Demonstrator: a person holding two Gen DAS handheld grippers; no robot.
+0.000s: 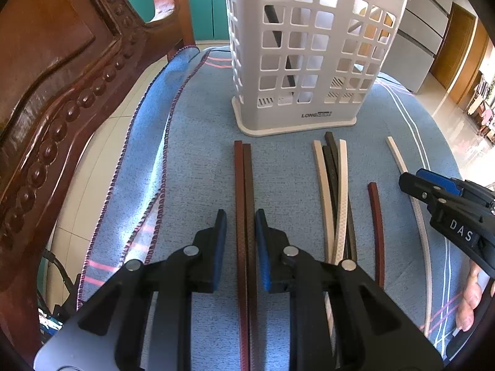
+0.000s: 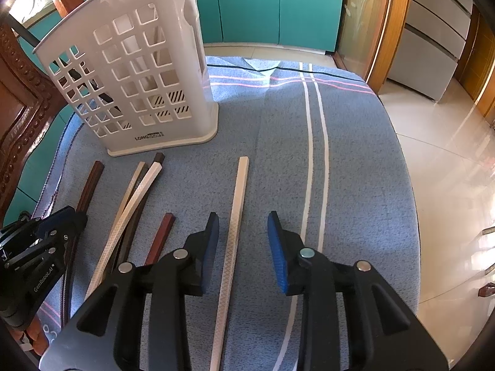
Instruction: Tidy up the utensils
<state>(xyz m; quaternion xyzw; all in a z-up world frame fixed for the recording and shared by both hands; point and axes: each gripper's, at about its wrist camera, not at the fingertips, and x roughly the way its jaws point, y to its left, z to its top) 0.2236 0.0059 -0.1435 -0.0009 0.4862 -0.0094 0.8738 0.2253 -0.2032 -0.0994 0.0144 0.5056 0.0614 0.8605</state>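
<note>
A pair of dark red chopsticks (image 1: 244,179) lies side by side on the blue cloth, running between the jaws of my left gripper (image 1: 240,216). Its right pad sits against them and a thin strip of cloth shows at the left pad, so it is open. A single white chopstick (image 2: 242,185) lies between the jaws of my right gripper (image 2: 243,216), open with room on both sides. The white perforated utensil holder (image 1: 278,116) (image 2: 185,126) stands upright behind, with a black stick inside. The right gripper (image 1: 414,177) and left gripper (image 2: 69,213) also show in each other's views.
A crossed bunch of white and black chopsticks (image 1: 335,191) (image 2: 136,198) and one short-looking dark red chopstick (image 1: 376,216) (image 2: 162,235) lie between the grippers. A carved wooden chair (image 1: 62,77) stands at the left. The cloth-covered table (image 2: 355,170) ends at the right above tiled floor (image 2: 448,185).
</note>
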